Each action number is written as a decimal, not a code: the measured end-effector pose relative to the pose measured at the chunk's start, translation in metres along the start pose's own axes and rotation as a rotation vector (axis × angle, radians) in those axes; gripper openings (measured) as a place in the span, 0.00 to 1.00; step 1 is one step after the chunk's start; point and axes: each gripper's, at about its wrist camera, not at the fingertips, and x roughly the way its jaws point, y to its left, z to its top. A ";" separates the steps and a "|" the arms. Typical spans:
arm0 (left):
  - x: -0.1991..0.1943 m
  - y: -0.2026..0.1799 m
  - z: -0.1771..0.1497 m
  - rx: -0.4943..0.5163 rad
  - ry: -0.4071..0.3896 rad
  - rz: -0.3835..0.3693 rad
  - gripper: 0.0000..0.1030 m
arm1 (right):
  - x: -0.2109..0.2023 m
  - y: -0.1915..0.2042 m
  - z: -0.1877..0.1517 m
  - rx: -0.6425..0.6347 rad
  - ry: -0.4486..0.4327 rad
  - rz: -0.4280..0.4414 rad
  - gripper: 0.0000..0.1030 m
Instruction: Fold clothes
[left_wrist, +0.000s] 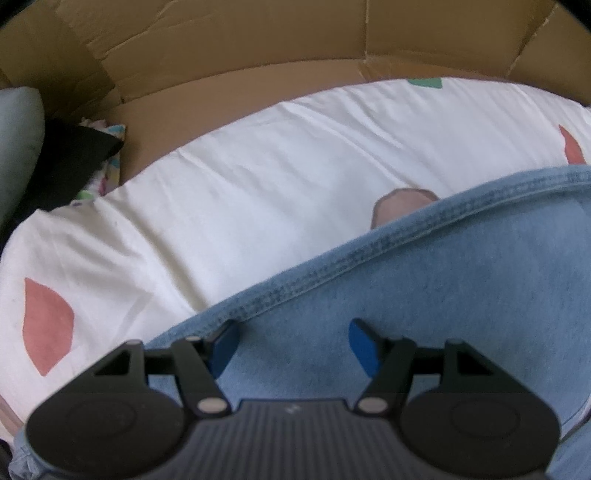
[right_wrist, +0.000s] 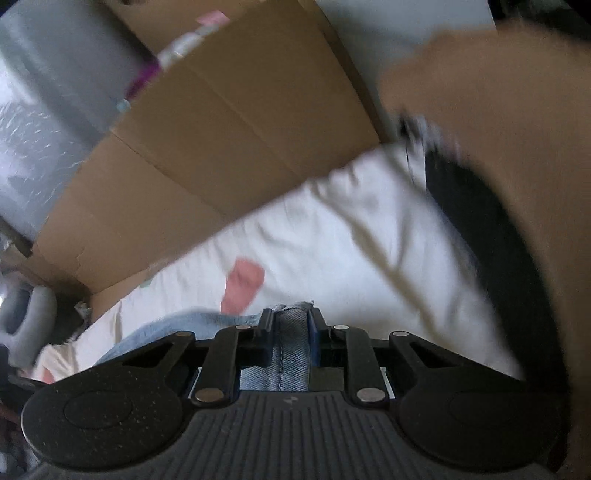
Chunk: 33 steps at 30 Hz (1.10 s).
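Currently catalogued, one moment of folding:

Denim garment (left_wrist: 424, 295): pale blue, stitched hem or seam running diagonally from near left to far right in the left wrist view. Spread across the near right part of a white sheet (left_wrist: 258, 177); flat there, presumably for squaring before a fold. How many folds already made: not settled by these views.

Left gripper (left_wrist: 291, 347): fingers parted wide, blue pads either side of bare denim, nothing between them. Hovering low over the cloth just inside the hem; whether touching the fabric cannot be told. Placement fits either readiness to pinch the edge or a grip just let go.

Right gripper (right_wrist: 291, 325): fingers clenched on a thick seamed band of the denim garment (right_wrist: 291, 354), bunched between the pads and running back towards the camera. Held so, probably, to carry that end over the rest. View smeared, suggesting quick motion.

White sheet: printed with pink (left_wrist: 46, 325), green and beige patches; soft, wrinkled bedding surface rather than a desk.

Cardboard panels (left_wrist: 240, 48): standing at the far side, walling the work area.

Dark fabric (right_wrist: 491, 236): far right in the right wrist view, blurred; identity uncertain.

Grey cushion-like item (left_wrist: 18, 136): far left, well apart from the denim.
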 end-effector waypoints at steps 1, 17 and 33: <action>-0.001 -0.001 0.000 0.000 -0.003 0.000 0.67 | -0.003 0.004 0.004 -0.028 -0.018 -0.006 0.17; -0.025 0.016 -0.008 -0.038 -0.053 0.032 0.67 | -0.006 0.069 0.048 -0.439 -0.180 -0.125 0.17; -0.043 0.126 -0.052 -0.224 -0.091 0.204 0.64 | 0.069 0.083 0.065 -0.589 -0.129 -0.210 0.16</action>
